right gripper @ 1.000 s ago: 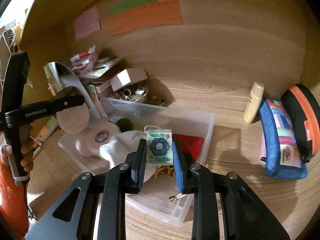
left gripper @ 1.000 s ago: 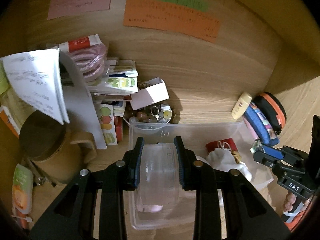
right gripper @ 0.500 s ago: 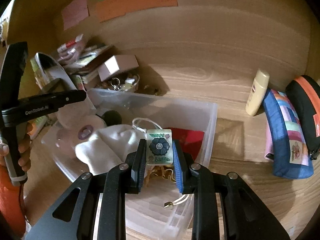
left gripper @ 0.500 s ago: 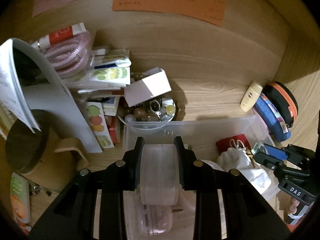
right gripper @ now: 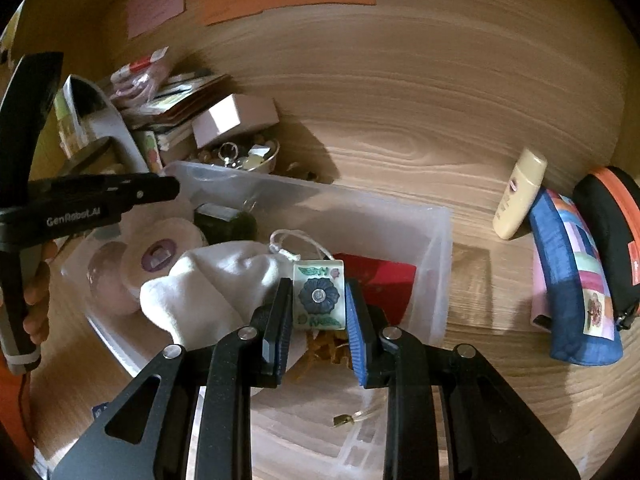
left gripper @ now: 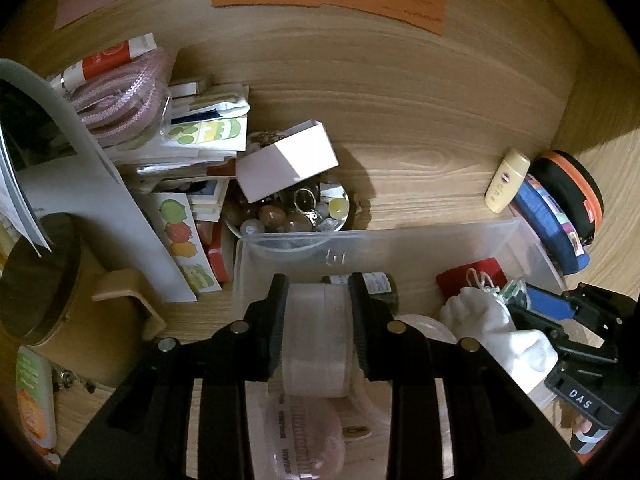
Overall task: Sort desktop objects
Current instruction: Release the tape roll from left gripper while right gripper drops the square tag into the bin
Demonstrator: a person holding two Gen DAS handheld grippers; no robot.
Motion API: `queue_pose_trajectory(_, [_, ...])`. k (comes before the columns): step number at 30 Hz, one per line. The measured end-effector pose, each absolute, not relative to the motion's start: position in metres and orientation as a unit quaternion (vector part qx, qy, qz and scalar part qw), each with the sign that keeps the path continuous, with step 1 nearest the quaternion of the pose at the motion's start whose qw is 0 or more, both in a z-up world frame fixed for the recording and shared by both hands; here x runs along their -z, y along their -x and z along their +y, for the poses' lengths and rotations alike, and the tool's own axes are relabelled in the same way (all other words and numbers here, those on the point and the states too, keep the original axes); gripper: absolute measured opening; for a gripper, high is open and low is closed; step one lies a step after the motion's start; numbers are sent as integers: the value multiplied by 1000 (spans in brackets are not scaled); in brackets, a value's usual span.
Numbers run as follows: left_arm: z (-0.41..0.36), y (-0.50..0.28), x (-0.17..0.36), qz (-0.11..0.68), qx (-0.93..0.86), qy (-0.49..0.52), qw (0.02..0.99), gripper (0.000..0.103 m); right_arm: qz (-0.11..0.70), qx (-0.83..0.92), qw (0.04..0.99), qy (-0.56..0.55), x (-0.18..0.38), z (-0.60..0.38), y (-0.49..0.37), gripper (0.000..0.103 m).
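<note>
My left gripper is shut on a round translucent white container and holds it over the left part of a clear plastic bin. My right gripper is shut on a small square tile with a blue flower, above the bin's right half. In the bin lie a white cloth pouch, a red card, a dark jar and a round pink-labelled tin.
A bowl of trinkets and a white box stand behind the bin, next to stacked booklets. A cream bottle, a blue pouch and a black-orange case lie at the right. A wooden stand is at the left.
Both grippers have moved lower and closer over the bin, each still holding its object. The left gripper's container now sits deeper toward the bin's left side.
</note>
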State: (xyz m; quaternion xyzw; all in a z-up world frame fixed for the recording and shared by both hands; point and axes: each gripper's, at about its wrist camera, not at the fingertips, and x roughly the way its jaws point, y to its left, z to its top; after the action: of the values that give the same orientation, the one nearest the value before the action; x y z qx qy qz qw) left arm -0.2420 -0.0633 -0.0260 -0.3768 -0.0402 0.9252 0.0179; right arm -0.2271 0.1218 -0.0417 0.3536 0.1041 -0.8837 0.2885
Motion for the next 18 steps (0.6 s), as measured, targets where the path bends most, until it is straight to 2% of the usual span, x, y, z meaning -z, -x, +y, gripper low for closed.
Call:
queue_pose_trajectory(7, [-60,236,24,-27,-929,370,14,31,111,885,289,-347,40,120,224,28])
queue_pose_trajectory(13, [-56,232,19,-23,-932,361,13,47,108,898,283,-320,30,126,218,46])
queue_pose_trajectory(18, [-50,227,11,-13,-936,352,15,54,109,906,275,-302,23,128,214,63])
